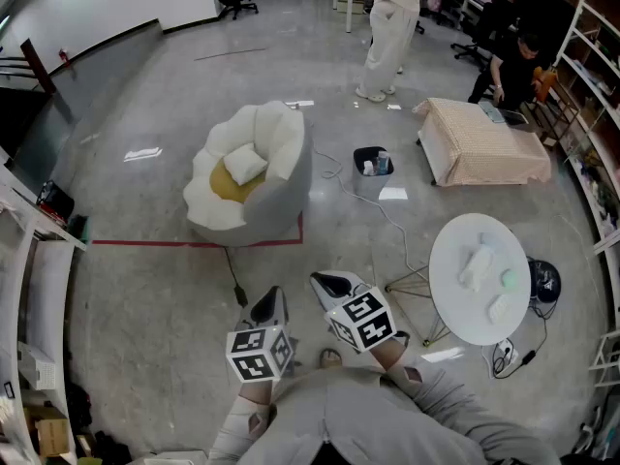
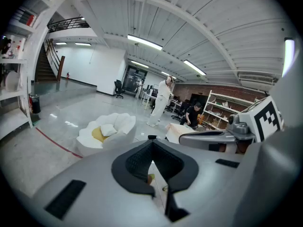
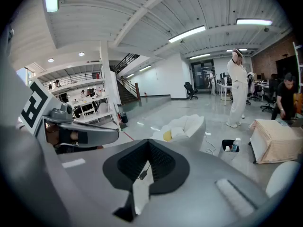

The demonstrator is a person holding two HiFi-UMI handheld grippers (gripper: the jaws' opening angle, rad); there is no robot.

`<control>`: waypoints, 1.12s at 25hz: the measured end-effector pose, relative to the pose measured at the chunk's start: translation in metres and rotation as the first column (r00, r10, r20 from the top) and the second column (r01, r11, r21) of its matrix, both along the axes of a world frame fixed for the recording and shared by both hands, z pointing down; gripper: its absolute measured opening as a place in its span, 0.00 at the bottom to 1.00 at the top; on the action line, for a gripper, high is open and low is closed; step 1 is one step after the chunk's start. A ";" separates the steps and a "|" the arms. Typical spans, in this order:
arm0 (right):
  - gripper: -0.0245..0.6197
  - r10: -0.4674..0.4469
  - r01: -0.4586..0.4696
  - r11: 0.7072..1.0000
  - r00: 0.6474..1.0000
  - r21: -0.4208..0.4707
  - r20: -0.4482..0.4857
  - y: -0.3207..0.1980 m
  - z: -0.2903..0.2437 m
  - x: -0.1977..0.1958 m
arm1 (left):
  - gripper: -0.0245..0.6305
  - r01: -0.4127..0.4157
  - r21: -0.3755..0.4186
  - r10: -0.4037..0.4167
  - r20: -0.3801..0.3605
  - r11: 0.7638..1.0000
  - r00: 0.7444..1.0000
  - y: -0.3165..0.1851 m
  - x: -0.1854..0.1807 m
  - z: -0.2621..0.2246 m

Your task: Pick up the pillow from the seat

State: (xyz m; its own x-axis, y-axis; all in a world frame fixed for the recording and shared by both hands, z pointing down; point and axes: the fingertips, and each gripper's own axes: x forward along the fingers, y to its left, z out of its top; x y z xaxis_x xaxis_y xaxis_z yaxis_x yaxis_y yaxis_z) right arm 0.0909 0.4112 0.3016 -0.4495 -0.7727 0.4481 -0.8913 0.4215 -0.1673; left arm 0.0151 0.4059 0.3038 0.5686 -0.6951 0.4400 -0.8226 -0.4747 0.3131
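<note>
Pillow (image 1: 245, 162): in the seat (image 1: 287, 201), well away from you | left gripper (image 1: 270, 304), right gripper (image 1: 332, 281): both closed, empty | Step: you approach the seat, open one wide, pinch a pillow corner.

The head camera looked steeply down from above the person onto a wide stretch of floor (image 1: 145, 289), with the left gripper (image 1: 270, 305) and the right gripper (image 1: 334, 284) close beneath it at the bottom and the white seat (image 1: 254, 177) well ahead. Each gripper camera sat just behind its own jaws and faced along them, slightly downward across the room, each catching the other gripper at its inner edge. All three views shared the distant seat, the standing person in white (image 1: 392, 22) and the cloth-covered block (image 1: 481, 143).
</note>
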 end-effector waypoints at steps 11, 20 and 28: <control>0.04 -0.005 0.005 1.000 1.000 -0.003 0.013 0.020 0.006 0.007 | 0.04 0.010 -0.020 -0.009 0.019 1.000 1.000 0.015 -0.001 0.007; 0.04 -0.038 0.038 0.999 0.999 -0.008 -0.005 0.021 0.008 0.011 | 0.04 0.037 -0.045 -0.037 -0.001 0.998 0.999 0.016 -0.001 0.010; 0.04 -0.044 0.044 0.999 0.999 -0.030 0.011 0.026 0.021 0.017 | 0.04 0.043 -0.047 -0.043 -0.004 0.998 0.999 0.019 0.013 0.015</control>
